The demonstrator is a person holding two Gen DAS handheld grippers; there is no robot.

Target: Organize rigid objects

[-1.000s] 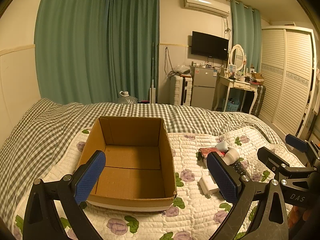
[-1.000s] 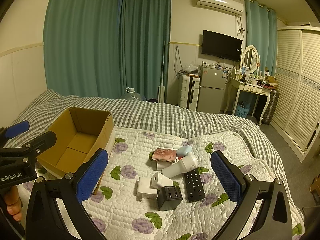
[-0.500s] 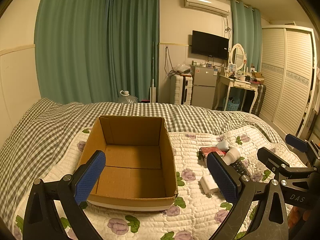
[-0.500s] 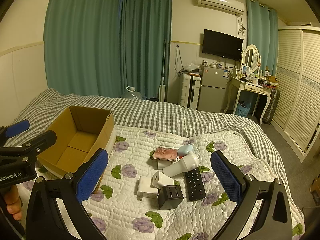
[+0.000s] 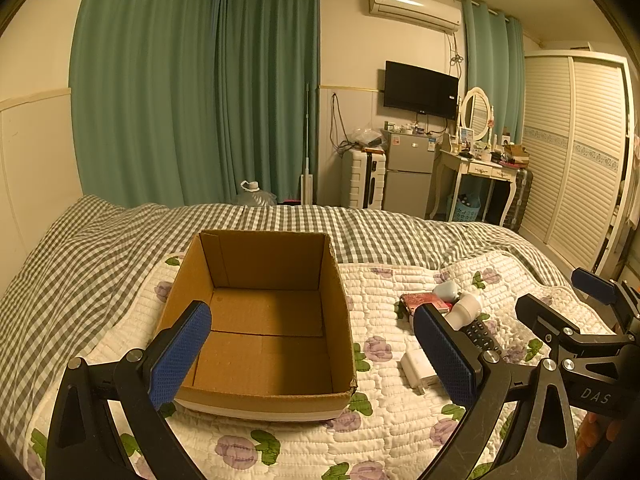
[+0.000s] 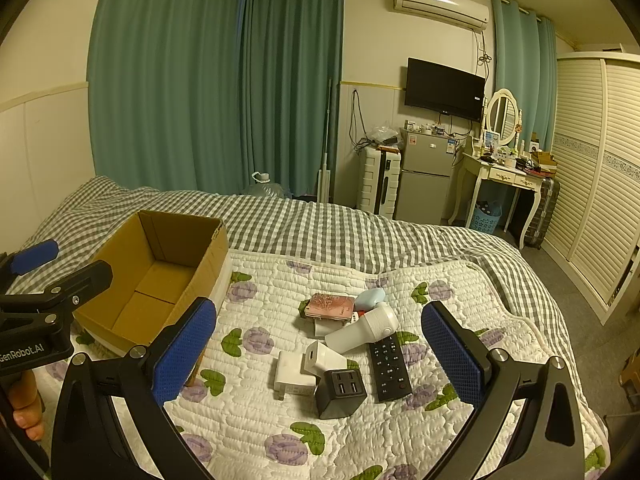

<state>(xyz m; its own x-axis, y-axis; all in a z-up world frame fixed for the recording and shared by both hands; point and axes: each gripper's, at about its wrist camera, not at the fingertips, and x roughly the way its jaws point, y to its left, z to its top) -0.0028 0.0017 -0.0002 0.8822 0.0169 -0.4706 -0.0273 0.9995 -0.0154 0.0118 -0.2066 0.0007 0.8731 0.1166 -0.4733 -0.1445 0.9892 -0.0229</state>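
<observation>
An open, empty cardboard box [image 5: 264,320] [image 6: 156,276] stands on the quilt at the left. To its right lies a cluster of small objects: a pink wallet [image 6: 330,306], a light blue item [image 6: 370,298], a white cylinder-shaped device [image 6: 364,330], a black remote [image 6: 389,365], a black multi-port charger [image 6: 340,394] and two white chargers [image 6: 296,372]. My left gripper [image 5: 312,356] is open and empty, in front of the box. My right gripper [image 6: 318,354] is open and empty, above and in front of the cluster.
The floral quilt [image 6: 280,432] lies over a grey checked bedspread [image 6: 320,224]. Beyond the bed are green curtains, a small fridge [image 6: 426,176], a white dressing table [image 6: 500,176] and a slatted wardrobe [image 6: 600,168] on the right.
Both views have shifted only slightly; the grippers stay open and nothing on the bed has moved.
</observation>
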